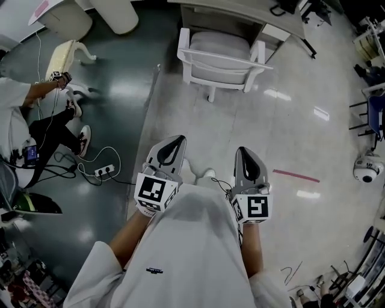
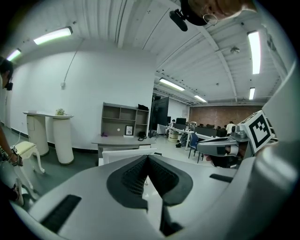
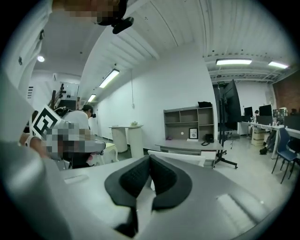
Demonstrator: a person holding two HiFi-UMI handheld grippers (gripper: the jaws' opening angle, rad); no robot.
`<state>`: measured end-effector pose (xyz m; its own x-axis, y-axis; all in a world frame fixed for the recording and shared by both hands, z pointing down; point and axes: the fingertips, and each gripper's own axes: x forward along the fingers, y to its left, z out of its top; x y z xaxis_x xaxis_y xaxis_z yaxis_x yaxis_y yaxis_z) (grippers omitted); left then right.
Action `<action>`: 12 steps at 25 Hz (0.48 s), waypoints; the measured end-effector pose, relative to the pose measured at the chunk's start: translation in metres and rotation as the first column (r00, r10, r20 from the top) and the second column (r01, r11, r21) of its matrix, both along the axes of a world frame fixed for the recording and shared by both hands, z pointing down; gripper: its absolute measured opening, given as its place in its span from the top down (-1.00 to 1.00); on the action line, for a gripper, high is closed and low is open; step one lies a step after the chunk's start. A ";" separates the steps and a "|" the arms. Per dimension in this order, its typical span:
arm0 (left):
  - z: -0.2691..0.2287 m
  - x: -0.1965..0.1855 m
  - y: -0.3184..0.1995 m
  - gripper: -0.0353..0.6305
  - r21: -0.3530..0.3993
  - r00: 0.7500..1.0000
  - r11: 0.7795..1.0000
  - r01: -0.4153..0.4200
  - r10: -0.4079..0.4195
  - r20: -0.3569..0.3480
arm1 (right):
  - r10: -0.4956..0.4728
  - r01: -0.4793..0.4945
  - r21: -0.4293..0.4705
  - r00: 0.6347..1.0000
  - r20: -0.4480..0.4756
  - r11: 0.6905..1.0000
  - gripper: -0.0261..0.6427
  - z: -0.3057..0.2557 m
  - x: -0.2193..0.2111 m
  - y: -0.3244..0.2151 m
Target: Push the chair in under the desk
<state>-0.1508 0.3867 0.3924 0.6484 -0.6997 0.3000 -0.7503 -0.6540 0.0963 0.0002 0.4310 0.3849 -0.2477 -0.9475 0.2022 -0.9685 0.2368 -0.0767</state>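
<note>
**Chair** (image 1: 221,57): white, with armrests and an open-framed back. Far centre of the light floor, seat front tucked just beneath the near edge of the desk (image 1: 240,13), backrest turned toward the near side. Judged partly in; impossible to tell whether fully home, with legs and desk underside mostly hidden.

**Left gripper** (image 1: 176,144): jaws pressed together, nothing between the pads. Held near, just ahead of the wearer's torso, tip aimed toward the far chair and well apart from it.

**Right gripper** (image 1: 245,155): same condition, closed on nothing. Beside the left one with a gap between, likewise well short of the chair.

**Probable reason for the closed pose:** a blunt, solid tip for pressing on the backrest rather than grasping it. Equally compatible with a rest pose, given no contact with anything at present.

**Alignment:** both tips roughly in line with the two ends of the backrest, probably for an even, straight shove without swivelling.

**Surroundings:** seated person (image 1: 18,120) at left on the dark floor, with cables and a power strip (image 1: 103,171) near the floor seam. Red tape strip (image 1: 296,175) to the right. None of it on the straight path to the chair.
</note>
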 end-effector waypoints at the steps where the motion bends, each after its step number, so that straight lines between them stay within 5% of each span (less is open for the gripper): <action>1: -0.001 0.003 0.002 0.87 0.005 1.000 1.000 0.003 -0.003 0.001 | 0.004 -0.004 0.010 1.000 0.010 1.000 0.89 -0.001 0.005 0.003; 12: -0.020 0.052 0.028 0.87 0.046 0.999 0.999 0.026 -0.024 -0.030 | 0.030 -0.033 0.071 0.999 0.045 0.997 0.89 -0.012 0.060 0.022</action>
<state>-0.0986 0.4148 0.3724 0.6386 -0.7284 0.2484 -0.7638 -0.6394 0.0883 0.0604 0.4532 0.3730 -0.2249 -0.9666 0.1228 -0.9716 0.2130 -0.1033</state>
